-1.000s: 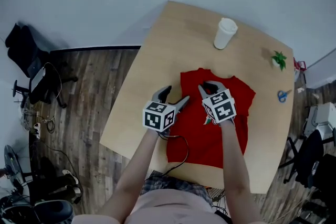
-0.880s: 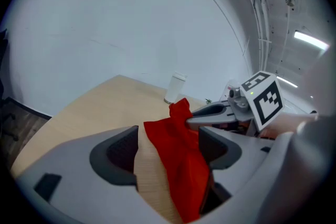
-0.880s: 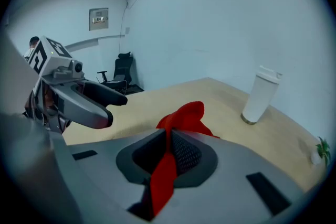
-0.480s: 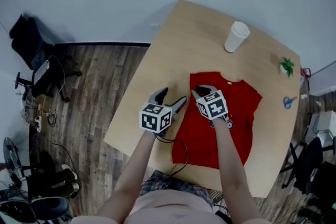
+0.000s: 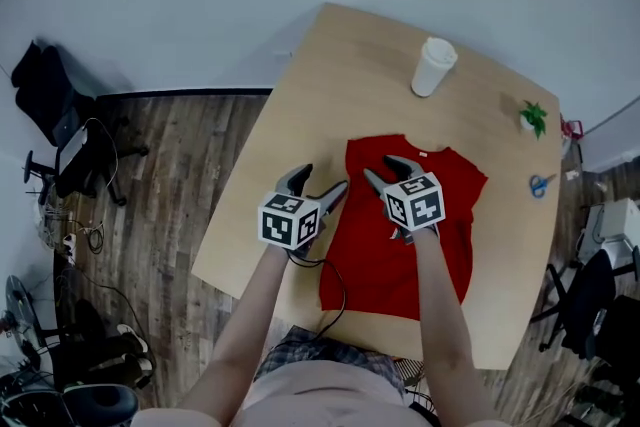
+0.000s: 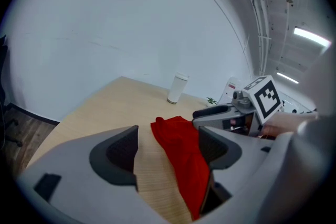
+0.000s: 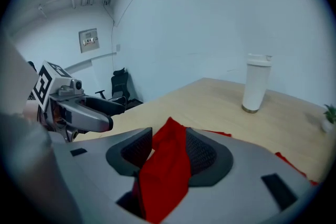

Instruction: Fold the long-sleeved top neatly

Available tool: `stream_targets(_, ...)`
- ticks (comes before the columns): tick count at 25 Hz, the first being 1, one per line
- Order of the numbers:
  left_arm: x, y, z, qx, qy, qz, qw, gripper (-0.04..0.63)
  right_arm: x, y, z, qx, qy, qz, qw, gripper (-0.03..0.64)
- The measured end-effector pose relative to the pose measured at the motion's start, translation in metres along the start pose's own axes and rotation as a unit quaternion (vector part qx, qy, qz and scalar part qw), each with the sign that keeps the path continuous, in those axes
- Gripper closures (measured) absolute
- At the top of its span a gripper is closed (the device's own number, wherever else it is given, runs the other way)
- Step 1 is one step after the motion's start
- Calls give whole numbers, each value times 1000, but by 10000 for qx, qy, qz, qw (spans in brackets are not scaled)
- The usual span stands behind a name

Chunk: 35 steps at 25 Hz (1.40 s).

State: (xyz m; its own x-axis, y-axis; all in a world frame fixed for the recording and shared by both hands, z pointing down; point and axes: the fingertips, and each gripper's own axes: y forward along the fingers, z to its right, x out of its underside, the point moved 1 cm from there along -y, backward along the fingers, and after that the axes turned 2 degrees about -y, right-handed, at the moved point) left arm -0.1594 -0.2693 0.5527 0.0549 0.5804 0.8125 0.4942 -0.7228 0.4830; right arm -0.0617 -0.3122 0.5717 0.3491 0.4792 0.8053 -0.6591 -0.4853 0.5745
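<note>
Furthest left, a dark office chair (image 5: 50,105) stands on the wood-plank floor (image 5: 170,175), well apart from the pale wooden worktop (image 5: 330,65).

Next comes the left gripper (image 5: 318,185), held over the worktop's near left part, just at the left edge of the long-sleeved top (image 5: 390,260). Its fingers (image 6: 123,152) stand wide apart. The top's red edge runs between them, close against the right-hand one, with bare worktop showing by the other. Neither pad presses on the cloth, so this gripper has hold of nothing. A black cable (image 5: 343,290) hangs below it and crosses the top's near left corner.

The top lies spread on the middle of the worktop, neckline toward the far side and hem toward the person.

Over its upper left part is the right gripper (image 5: 386,169), angled downward. Its fingers (image 7: 202,153) have just been opening and now stand partly apart. A raised ridge of red cloth sits between them, leaning on the right-hand pad, while a narrow gap shows at the other. The cloth is not clamped.

Beyond the neckline a white cup (image 5: 432,66) stands upright near the far edge. Further right is a small green plant (image 5: 531,115), and blue-handled scissors (image 5: 541,183) lie by the right edge.
</note>
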Motion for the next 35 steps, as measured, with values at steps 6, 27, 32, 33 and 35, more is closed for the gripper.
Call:
stream_targets(6,-21,41,26,382,663,-301,9966,252,9,-70,62,750,-86,18,9971,402)
stream_targets(27,-19,210,43,1784,2880,-2867,8961,287,77,-94,221,131,-1996,-2065,9578,410)
stream_targets(32,7,229,38,1884,3251,-3381,8629,289,98,-62,226,-211,-2141,-2404,9465,410)
stream_targets(33,9,231,37,1906,3257,-3438,8599,293,98,-57,227,-272,-2127,-2418,9463,410)
stream_targets(35,12,235,36,1949,3194,-3556,8565,301,101,-50,227,-386,-2120,-2501,9439,411)
